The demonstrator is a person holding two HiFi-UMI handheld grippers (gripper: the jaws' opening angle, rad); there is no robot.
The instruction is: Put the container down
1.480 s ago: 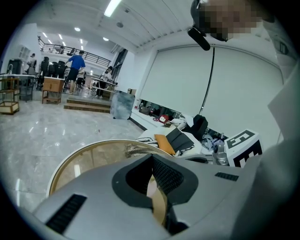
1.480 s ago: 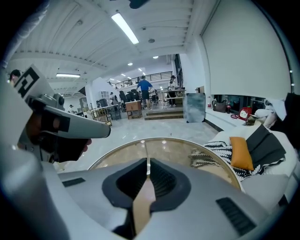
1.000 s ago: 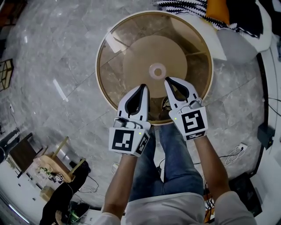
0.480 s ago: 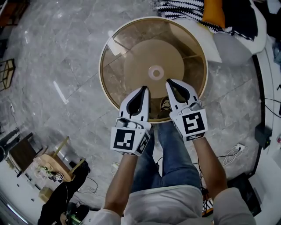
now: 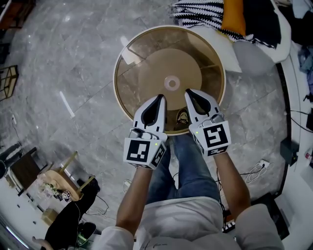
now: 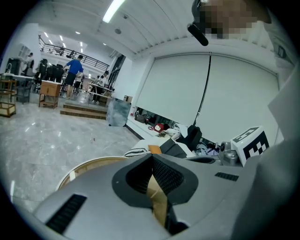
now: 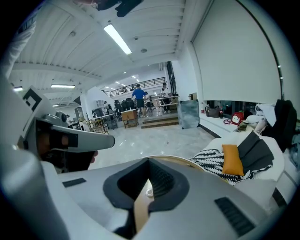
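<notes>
A small white round container [image 5: 171,82] sits at the middle of the round glass-topped table [image 5: 132,63]. It also shows as a small white ring [image 7: 149,191] through the slit behind my right jaws in the right gripper view. My left gripper [image 5: 160,97] hangs over the table's near edge, shut and empty. Beside it, my right gripper [image 5: 187,91] is also shut with nothing in it, its tip a short way on the near side of the container. In the gripper views the jaws of the left gripper [image 6: 151,156] and the right gripper [image 7: 149,161] meet at their tips.
A sofa with a striped cushion [image 5: 200,8] and an orange cushion [image 5: 233,10] stands beyond the table. A wooden stool [image 5: 61,179] is on the marble floor at the lower left. Cables [image 5: 258,171] lie at the right. My legs stand at the table's near edge.
The head view has drawn back, so the table looks smaller. Both grippers stay shut and have kept nearly the same place, a little farther from the container.
</notes>
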